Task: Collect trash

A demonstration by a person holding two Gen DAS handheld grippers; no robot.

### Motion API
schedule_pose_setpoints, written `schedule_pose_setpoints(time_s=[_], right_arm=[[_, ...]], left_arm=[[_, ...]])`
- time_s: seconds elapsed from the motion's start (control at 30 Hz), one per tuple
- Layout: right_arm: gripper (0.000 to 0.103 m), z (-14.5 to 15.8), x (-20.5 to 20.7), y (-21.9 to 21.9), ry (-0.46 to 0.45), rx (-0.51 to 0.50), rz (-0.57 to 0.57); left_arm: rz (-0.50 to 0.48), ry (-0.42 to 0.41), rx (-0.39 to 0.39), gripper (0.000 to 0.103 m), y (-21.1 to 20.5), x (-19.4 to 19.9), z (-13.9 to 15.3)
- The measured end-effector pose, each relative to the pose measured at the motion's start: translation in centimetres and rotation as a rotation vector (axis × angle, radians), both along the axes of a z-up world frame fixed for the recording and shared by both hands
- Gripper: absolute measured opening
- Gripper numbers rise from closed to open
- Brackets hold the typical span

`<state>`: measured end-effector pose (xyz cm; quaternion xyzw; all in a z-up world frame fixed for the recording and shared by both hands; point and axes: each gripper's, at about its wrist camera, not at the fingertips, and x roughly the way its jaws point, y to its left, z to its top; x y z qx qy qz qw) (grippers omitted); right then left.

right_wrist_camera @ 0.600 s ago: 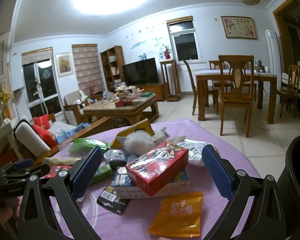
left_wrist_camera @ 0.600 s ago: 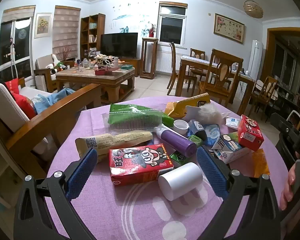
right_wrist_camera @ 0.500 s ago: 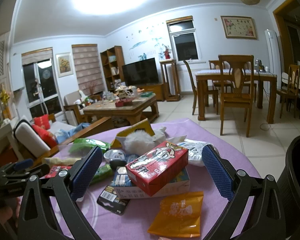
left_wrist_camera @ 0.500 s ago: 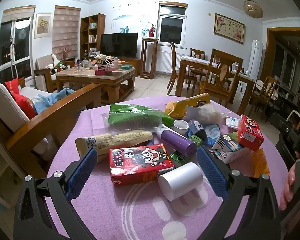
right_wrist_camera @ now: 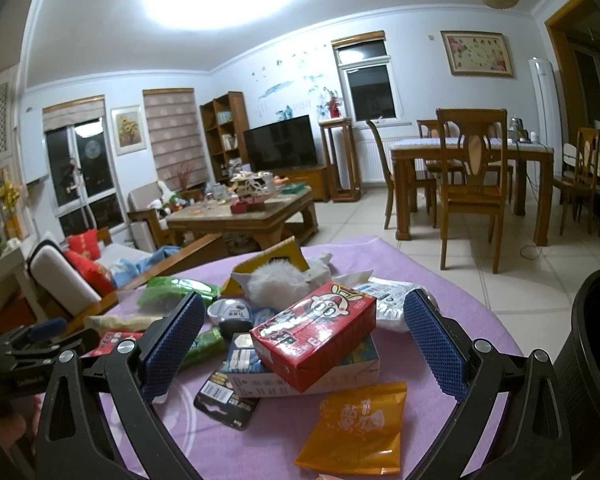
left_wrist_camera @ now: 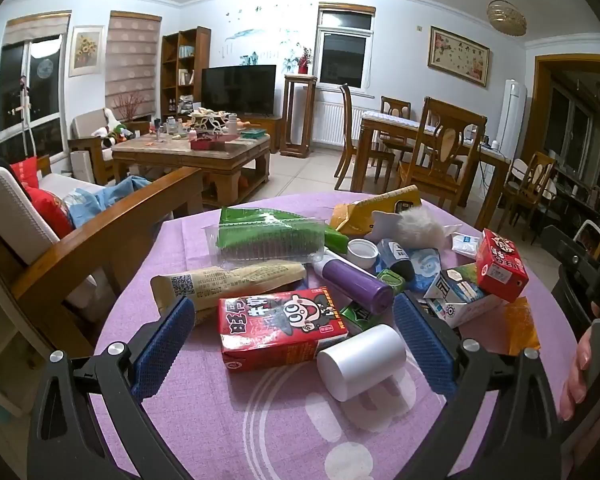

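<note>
Purple cloth covers the round desk (left_wrist_camera: 260, 432), and trash lies heaped over its middle and far side. Nothing is gripped yet, so this looks like the start: choosing a first piece. The left hand-held gripper (left_wrist_camera: 296, 344) hangs wide open near the desk's near edge, framing a red carton (left_wrist_camera: 280, 326) lying flat and a white cup (left_wrist_camera: 362, 362) on its side. The right hand-held gripper (right_wrist_camera: 304, 342), equally wide, frames another red carton (right_wrist_camera: 316, 338) tilted atop a white box (right_wrist_camera: 300, 380), with an orange packet (right_wrist_camera: 356, 424) just in front. A dark bin (right_wrist_camera: 596, 360) stands off the desk's right edge. Next, I judge, one gripper must lower around its carton and close.
</note>
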<state>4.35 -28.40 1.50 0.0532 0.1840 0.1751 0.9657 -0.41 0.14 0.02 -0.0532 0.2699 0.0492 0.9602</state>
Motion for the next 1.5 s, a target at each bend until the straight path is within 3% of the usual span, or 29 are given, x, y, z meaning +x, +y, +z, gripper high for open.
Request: schedule_pose_setpoints(time_s=[0.83, 0.97, 1.07, 1.17, 1.2, 1.27, 1.33, 1.43, 1.5], right_arm=[[0.098, 0.5, -0.1, 0.9, 0.013, 0.01, 0.005], [0.098, 1.0, 0.5, -0.2, 0.106, 0.059, 0.094], [0.098, 2.0, 1.9, 0.1, 0.121, 0.01, 0.134], [0.098, 4.6, 4.4, 0.5, 0.214, -0.008, 0.242], [0.098, 5.3, 5.4, 0.0, 0.299, 0.035, 0.278], [0.098, 6.2, 9.1, 1.3, 0.406, 0.007, 0.343], [0.098, 6.3, 11.8, 2.4, 0.449, -0.003, 0.378], [0.098, 6.2, 15.7, 4.8, 0.493, -0.052, 0.395], [0.095, 5.3, 18.4, 5.8, 0.574, -0.062, 0.413]], left_arm=[[-0.001, -0.002, -0.013, 0.098, 0.3, 0.0, 0.0], [-0.102, -0.012, -0.155, 0.098, 2.8, 0.1, 0.4], [-0.158, 0.024, -0.241, 0.098, 7.0, 1.9, 1.1], [-0.207, 0.091, -0.279, 0.098, 9.8, 5.2, 1.1], [-0.234, 0.115, -0.284, 0.098, 10.3, 6.6, 0.9], [-0.293, 0.164, -0.269, 0.098, 10.7, 9.4, 0.6], [-0.342, 0.21, -0.27, 0.098, 11.1, 12.4, 0.1], [-0.361, 0.249, -0.33, 0.098, 12.6, 15.3, -0.4], [-0.365, 0.286, -0.369, 0.098, 13.7, 17.3, -1.1]])
